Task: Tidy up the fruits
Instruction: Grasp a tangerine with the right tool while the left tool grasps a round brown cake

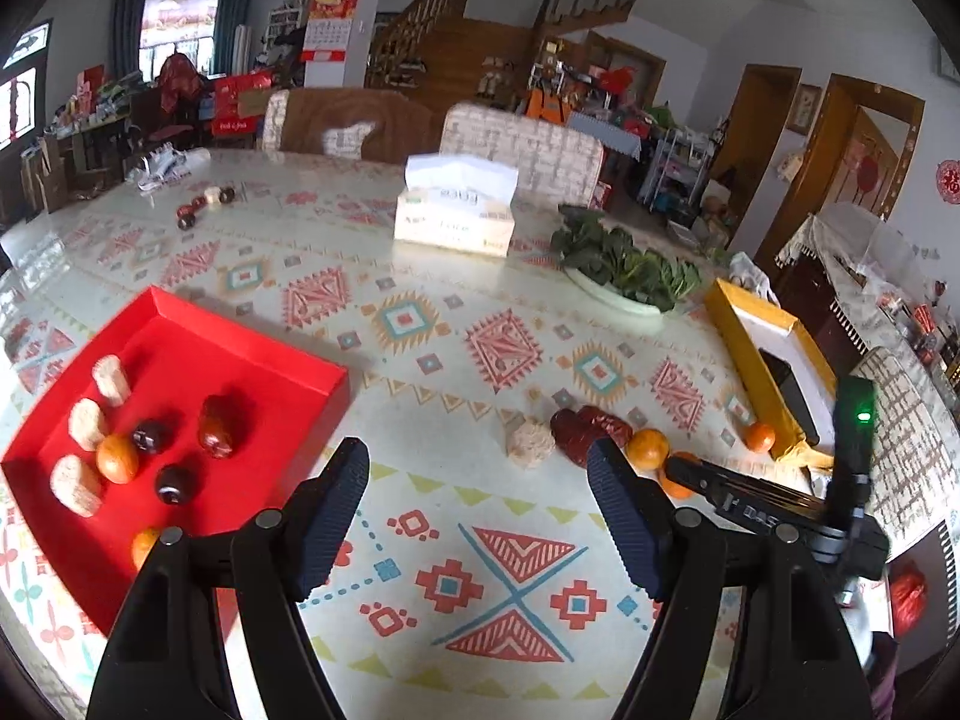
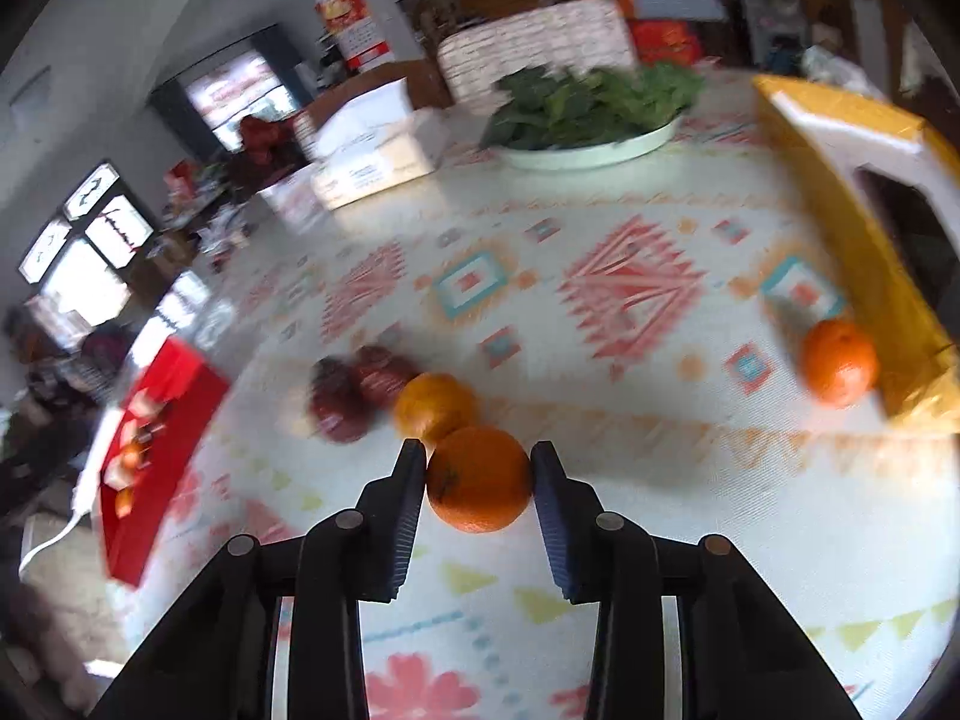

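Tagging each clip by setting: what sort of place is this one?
Most likely a lived-in home dining area: a table under a patterned cloth, padded chairs behind it, a wooden staircase and a wall calendar beyond.

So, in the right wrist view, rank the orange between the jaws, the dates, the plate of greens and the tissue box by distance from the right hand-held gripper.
1. Orange, between the jaws.
2. Dates, ahead-left.
3. Plate of greens and tissue box, far side: too close to call.
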Demonstrator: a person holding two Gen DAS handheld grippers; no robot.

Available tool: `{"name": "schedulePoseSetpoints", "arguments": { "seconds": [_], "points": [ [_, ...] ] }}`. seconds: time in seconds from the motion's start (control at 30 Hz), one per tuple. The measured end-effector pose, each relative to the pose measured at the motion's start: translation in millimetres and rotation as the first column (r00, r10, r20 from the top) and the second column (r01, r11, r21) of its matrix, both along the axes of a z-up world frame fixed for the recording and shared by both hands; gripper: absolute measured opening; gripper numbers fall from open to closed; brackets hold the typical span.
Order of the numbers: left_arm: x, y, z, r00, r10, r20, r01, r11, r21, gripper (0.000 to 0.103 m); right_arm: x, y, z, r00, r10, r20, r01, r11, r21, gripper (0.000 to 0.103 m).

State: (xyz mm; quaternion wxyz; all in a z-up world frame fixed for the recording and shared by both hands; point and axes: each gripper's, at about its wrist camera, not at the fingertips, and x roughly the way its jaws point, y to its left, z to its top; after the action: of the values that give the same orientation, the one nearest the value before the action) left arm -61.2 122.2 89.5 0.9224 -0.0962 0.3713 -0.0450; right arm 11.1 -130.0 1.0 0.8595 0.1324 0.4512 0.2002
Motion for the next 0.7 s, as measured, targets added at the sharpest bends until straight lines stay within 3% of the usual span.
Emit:
{"name": "schedulePoseSetpoints", "arguments": {
  "seconds": [0.23, 0.47, 0.57, 0.7],
  "points": [
    [29, -6, -29, 0.996, -0.086, -0.026, 0.087, 0.996, 0.019, 0.075, -4, 9, -1, 0.999, 0.037, 0.023, -0.036, 0.998, -0.049, 0.040],
    [65, -34, -57, 0.964, -0.254, -0.075, 0.260, 0.962, 0.079, 0.075, -3, 14, -3, 0.998, 0.063, 0.025, -0.061, 0.995, -0.079, 0.040],
    [77, -37, -69, 0.954, -0.276, -0.112, 0.287, 0.954, 0.092, 0.062, -3, 16, -2, 0.997, 0.073, 0.028, -0.070, 0.993, -0.095, 0.040],
    [86, -38, -79, 0.944, -0.303, -0.130, 0.314, 0.947, 0.074, 0.058, -4, 17, -2, 0.996, 0.083, 0.032, -0.079, 0.991, -0.108, 0.040]
  ]
}}
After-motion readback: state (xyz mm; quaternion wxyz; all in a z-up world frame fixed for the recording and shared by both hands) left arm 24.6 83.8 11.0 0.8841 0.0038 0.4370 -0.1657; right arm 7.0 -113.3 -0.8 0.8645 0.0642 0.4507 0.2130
